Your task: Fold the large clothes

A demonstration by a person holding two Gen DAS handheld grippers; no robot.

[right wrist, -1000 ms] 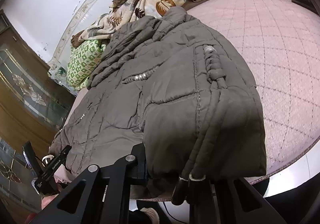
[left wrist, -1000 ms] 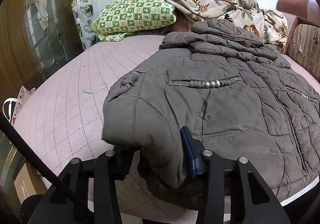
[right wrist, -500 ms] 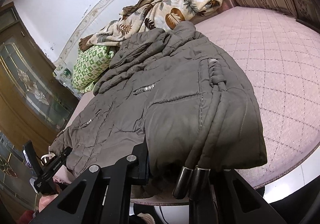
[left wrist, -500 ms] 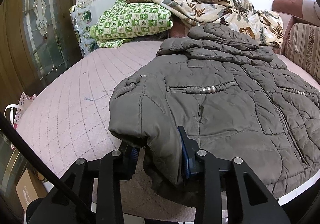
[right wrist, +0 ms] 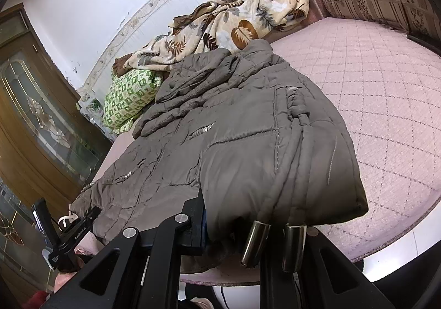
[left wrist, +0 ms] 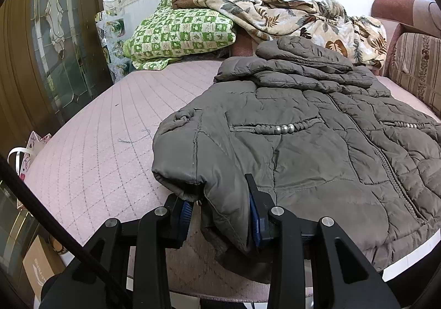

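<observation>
Gripping padded grey jacket at its near hem with both grippers; jacket spreading face-up across pink quilted bed, collar toward the pillows at upper centre of frame.

Compared with a second ago: left gripper having narrowed onto the hem corner, fabric now bunched tighter between its blue-padded fingers. Right view showing the other corner sitting slightly higher in frame than before, cord ends dangling lower. Reading this as both grasps now settled, lift for the fold just starting.

Left fingers: narrow, pinching the lower-left hem corner at bottom centre of frame. Right gripper: nearly closed, clamping the hem under a drooping flap at bottom centre; right-hand finger hidden by fabric. Rest of jacket lying beyond the fingers, filling centre and right of left view.
</observation>
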